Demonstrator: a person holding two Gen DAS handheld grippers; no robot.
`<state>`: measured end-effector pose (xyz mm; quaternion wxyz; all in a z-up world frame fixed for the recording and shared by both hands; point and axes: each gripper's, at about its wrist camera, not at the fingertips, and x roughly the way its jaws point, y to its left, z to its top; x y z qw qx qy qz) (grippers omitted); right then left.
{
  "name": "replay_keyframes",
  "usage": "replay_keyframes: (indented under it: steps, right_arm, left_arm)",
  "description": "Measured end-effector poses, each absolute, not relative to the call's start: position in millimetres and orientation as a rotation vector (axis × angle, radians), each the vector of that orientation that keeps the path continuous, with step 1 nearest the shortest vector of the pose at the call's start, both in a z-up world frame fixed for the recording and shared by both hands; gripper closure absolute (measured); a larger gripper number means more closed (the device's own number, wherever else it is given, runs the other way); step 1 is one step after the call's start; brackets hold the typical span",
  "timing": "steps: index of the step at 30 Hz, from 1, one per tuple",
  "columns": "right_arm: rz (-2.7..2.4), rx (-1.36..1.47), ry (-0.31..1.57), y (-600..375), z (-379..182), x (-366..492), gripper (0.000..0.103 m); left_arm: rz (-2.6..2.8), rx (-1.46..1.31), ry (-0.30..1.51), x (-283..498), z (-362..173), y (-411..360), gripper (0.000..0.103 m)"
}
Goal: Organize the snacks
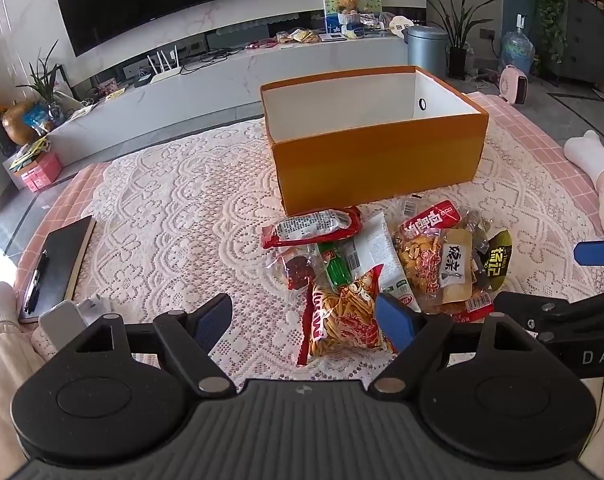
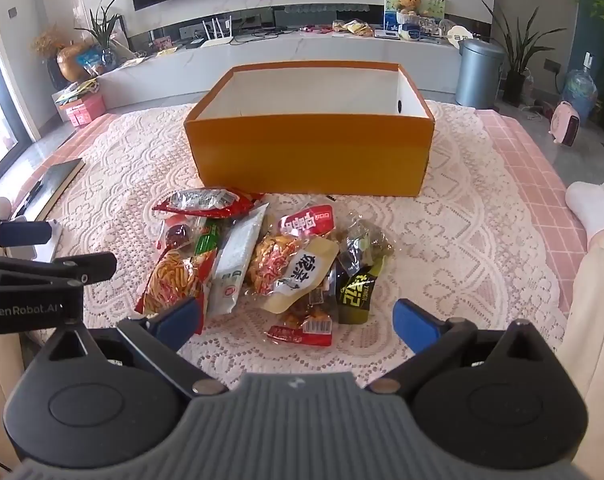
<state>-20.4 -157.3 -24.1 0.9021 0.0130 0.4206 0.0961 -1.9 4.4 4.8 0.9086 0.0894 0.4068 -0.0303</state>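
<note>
A pile of snack packets point(image 1: 382, 260) point(image 2: 261, 264) lies on the lace cloth in front of an orange box point(image 1: 376, 160) point(image 2: 310, 152) whose white inside shows nothing. A red packet of yellow sticks point(image 1: 342, 316) point(image 2: 169, 280) lies nearest me. A red long packet point(image 1: 314, 226) point(image 2: 205, 202) lies by the box wall. My left gripper point(image 1: 304, 320) hovers open over the near left of the pile, nothing between its fingers. My right gripper point(image 2: 297, 318) hovers open over the near edge of the pile, also holding nothing. Each gripper shows at the edge of the other's view.
A dark notebook with a pen point(image 1: 55, 268) point(image 2: 45, 188) lies at the cloth's left edge. A person's socked foot point(image 1: 586, 156) point(image 2: 594, 204) rests at the right. A TV stand, a grey bin point(image 1: 426, 50) and plants stand beyond the mat.
</note>
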Motion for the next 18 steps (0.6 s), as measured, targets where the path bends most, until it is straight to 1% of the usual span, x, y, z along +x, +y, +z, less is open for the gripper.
replay_keyframes:
  steps: [18]
  right_arm:
    - [0.214, 0.016, 0.887, -156.3, -21.6, -20.1, 0.004]
  left_arm:
    - [-0.054, 0.179, 0.837, -0.3, 6.7, 6.4, 0.008]
